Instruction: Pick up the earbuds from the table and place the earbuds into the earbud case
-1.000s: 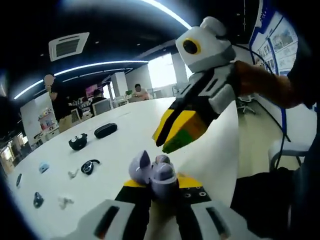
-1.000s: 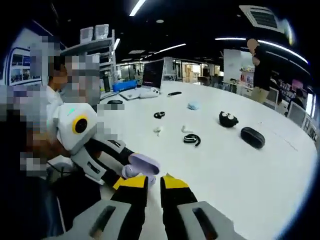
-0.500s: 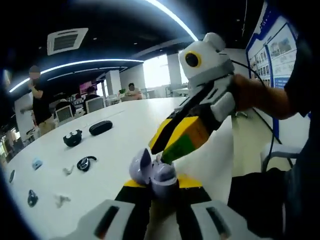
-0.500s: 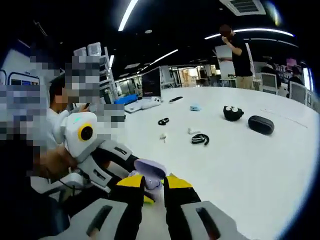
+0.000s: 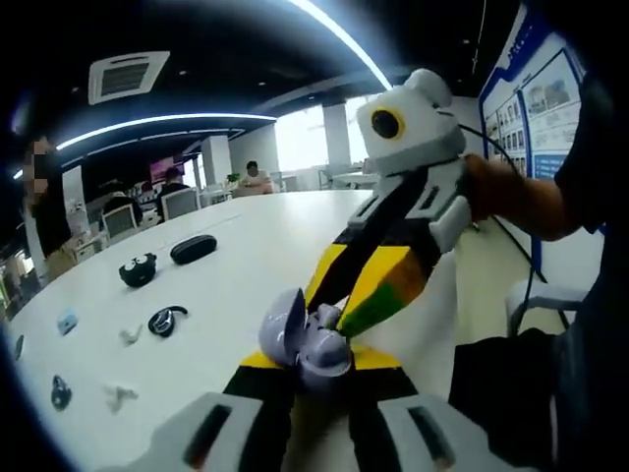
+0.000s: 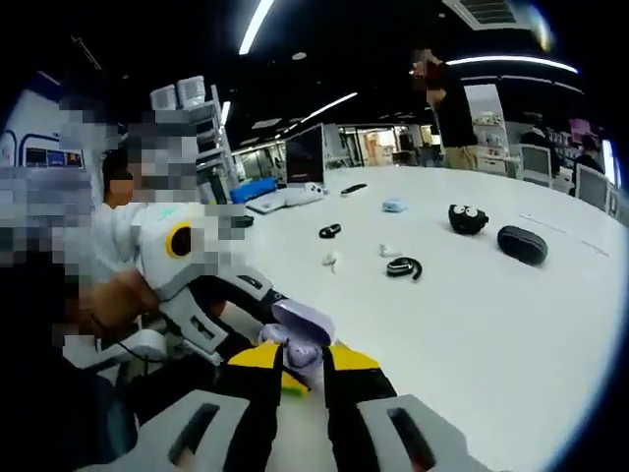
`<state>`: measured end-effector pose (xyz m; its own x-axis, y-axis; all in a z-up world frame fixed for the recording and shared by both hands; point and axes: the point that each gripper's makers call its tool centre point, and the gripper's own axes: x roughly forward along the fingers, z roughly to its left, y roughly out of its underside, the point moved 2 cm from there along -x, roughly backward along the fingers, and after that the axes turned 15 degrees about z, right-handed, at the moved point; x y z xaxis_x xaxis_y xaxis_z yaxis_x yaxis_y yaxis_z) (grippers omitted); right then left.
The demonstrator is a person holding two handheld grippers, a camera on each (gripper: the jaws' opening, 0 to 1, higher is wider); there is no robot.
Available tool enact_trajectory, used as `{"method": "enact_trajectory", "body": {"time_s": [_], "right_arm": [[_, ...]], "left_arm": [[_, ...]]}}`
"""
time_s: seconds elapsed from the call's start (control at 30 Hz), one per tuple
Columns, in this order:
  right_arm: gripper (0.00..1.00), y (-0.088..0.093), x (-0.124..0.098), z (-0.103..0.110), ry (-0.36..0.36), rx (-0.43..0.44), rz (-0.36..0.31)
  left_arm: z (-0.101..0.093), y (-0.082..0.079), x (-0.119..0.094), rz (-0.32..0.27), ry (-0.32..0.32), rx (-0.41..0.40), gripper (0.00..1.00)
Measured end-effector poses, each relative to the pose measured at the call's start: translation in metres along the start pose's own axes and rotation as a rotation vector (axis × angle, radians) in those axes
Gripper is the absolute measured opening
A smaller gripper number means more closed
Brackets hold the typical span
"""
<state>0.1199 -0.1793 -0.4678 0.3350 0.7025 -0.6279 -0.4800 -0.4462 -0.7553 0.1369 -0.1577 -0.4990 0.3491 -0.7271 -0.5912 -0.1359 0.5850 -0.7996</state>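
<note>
My left gripper is shut on a lilac earbud case, held up over the table's near edge with its lid standing open. My right gripper comes down from the upper right, and its yellow and green fingertips touch the case's open well. In the right gripper view the case sits just ahead of my right gripper. Its jaws stand close together on a small pale earbud that is hard to tell from the case. A white earbud and a black ear-hook earbud lie on the table.
On the white table lie a black oval case, a black toy with eyes, a blue item, a small black piece and another white earbud. People sit and stand around the room.
My right gripper has come down from above the case until its tips meet the open well. The left gripper has kept its hold on the case.
</note>
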Motion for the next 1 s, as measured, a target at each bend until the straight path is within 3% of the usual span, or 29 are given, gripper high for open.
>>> {"method": "enact_trajectory", "body": {"time_s": [0.07,0.2,0.4,0.43,0.57,0.73,1.0], "right_arm": [[0.25,-0.001,-0.003,-0.004,0.053,-0.091,0.035],[0.29,-0.001,-0.003,-0.003,0.141,-0.360,0.160],[0.29,-0.006,0.005,-0.006,0.189,-0.603,0.298],[0.30,-0.004,0.008,-0.007,0.197,-0.664,0.348],[0.30,-0.002,0.013,-0.003,0.166,-0.821,0.458],[0.29,-0.003,0.018,0.000,0.094,-0.875,0.539],[0.29,-0.003,0.022,-0.004,-0.041,-0.872,0.636]], "left_arm": [[-0.001,0.000,0.000,-0.002,0.008,0.000,0.21],[-0.001,0.001,0.000,-0.005,0.022,-0.006,0.20],[-0.002,0.001,-0.001,-0.009,0.028,-0.015,0.20],[-0.002,0.001,-0.001,-0.009,0.028,-0.014,0.20],[-0.005,0.000,-0.001,-0.006,0.033,0.004,0.20],[-0.006,0.000,-0.001,-0.003,0.039,0.032,0.20],[-0.007,-0.001,-0.001,-0.003,0.045,0.061,0.20]]}}
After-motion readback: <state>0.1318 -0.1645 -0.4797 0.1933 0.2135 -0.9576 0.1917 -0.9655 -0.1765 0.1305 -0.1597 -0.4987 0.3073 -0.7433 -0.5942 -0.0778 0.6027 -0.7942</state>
